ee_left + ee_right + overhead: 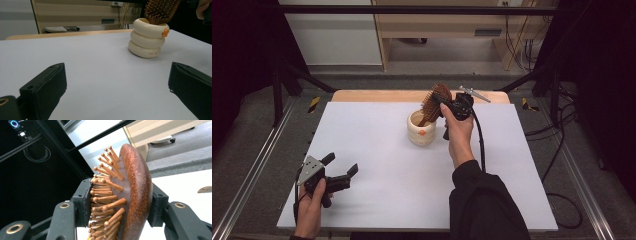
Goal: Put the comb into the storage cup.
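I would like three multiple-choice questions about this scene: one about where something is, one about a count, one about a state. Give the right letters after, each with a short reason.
1. Where is the handle end of the hairbrush?
A. inside the cream cup
B. flat on the table
C. between the left gripper's jaws

2. How many stacked rings form the cup's wall?
A. one
B. three
C. five

3. In what state is the left gripper?
A. shut on the cup
B. shut on nothing
C. open, holding nothing

Answers:
1. A: the high view shows the brush reaching down into the cup, its head clamped in the right gripper.
2. B: the left gripper view shows three rounded rings, one above another.
3. C: its jaws stand wide apart above the white table.
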The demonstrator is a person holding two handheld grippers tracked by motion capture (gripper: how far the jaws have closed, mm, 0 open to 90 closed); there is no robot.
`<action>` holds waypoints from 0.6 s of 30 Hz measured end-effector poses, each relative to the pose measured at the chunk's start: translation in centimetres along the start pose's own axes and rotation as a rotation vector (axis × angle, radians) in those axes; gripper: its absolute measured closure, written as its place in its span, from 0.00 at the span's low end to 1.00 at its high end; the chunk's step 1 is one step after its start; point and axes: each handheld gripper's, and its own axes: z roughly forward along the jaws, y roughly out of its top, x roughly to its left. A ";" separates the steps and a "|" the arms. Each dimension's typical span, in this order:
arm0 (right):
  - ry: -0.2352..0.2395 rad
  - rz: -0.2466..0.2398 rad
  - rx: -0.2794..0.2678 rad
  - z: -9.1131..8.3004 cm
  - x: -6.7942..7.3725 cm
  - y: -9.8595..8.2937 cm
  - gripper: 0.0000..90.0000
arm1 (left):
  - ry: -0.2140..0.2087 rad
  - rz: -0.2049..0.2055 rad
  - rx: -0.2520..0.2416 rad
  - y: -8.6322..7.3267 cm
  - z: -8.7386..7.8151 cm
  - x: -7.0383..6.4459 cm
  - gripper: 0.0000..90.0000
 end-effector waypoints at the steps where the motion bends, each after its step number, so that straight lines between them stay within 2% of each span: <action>1: -0.001 0.002 -0.001 0.0 0.0 0.0 0.53 | 0.000 0.000 0.000 0.0 0.0 0.0 0.02; 18: 0.011 -0.003 0.007 -0.1 0.0 0.1 0.47 | -0.001 0.001 0.000 0.0 0.0 0.0 0.02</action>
